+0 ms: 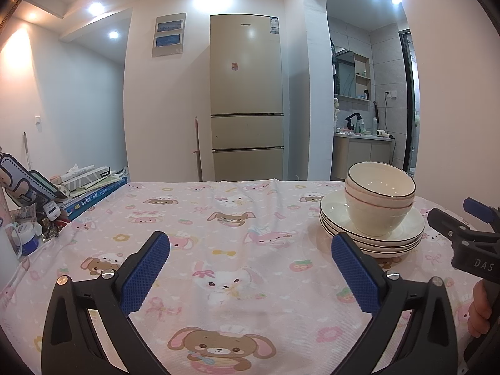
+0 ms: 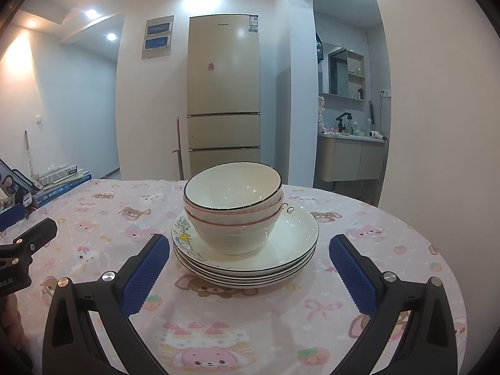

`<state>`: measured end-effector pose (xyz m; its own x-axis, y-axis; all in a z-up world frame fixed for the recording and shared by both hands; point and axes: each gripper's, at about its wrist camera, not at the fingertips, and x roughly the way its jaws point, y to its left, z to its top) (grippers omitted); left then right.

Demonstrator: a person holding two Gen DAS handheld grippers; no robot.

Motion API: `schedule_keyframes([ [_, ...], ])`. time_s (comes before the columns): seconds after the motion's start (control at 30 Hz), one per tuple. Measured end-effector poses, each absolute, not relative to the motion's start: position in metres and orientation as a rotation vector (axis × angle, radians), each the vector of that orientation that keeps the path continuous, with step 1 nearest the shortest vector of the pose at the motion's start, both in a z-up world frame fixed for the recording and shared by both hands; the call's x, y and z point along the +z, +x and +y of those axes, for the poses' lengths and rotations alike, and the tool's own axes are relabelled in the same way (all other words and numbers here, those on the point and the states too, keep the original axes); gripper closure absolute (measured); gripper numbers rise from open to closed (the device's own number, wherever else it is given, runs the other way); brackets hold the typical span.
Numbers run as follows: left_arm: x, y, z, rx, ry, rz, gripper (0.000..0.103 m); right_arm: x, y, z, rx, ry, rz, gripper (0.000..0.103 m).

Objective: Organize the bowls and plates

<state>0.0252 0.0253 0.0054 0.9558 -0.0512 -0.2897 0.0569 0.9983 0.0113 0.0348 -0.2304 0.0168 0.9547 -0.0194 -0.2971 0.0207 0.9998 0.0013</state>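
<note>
Tablecloth [image 2: 390, 240], pink with cartoon bunnies and bears, covers whole table. Plates [image 2: 293, 250], cream with dark rims, stacked mid-table; bowls [image 2: 232, 212] nested on top, upper one black-rimmed, lower ones pink-rimmed. Right wrist view shows cartoon print on top plate, left view doesn't. Left view catches books [image 1: 93, 187] at table's far left. Left gripper [image 1: 250, 268] and right gripper [image 2: 247, 268] both spread wide, holding nothing.

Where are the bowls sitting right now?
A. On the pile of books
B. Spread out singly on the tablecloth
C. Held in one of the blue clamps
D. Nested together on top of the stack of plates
D: the bowls sit nested inside one another on the stack of plates, and both grippers are open, holding nothing.
</note>
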Motion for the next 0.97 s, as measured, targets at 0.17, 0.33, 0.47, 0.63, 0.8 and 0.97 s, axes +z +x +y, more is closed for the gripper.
schedule_keyframes([
  [0.17,0.0055,0.0252,0.0252,-0.055,0.020,0.293,0.000,0.0153,0.0348,-0.2302,-0.021,0.005,0.303,0.000],
  [0.33,0.0054,0.0252,0.0253,-0.055,0.020,0.293,0.000,0.0156,0.0341,-0.2306,-0.022,0.005,0.298,0.000],
  [0.47,0.0054,0.0251,0.0253,-0.055,0.020,0.293,0.000,0.0161,0.0337,-0.2309,-0.023,0.006,0.299,0.000],
  [0.63,0.0054,0.0252,0.0254,-0.055,0.020,0.293,0.000,0.0161,0.0338,-0.2309,-0.022,0.005,0.299,0.000],
  [0.8,0.0054,0.0252,0.0254,-0.055,0.020,0.294,0.000,0.0163,0.0337,-0.2310,-0.023,0.006,0.298,0.000],
  [0.97,0.0054,0.0255,0.0253,-0.053,0.021,0.295,0.000,0.0163,0.0340,-0.2313,-0.022,0.005,0.297,0.000],
])
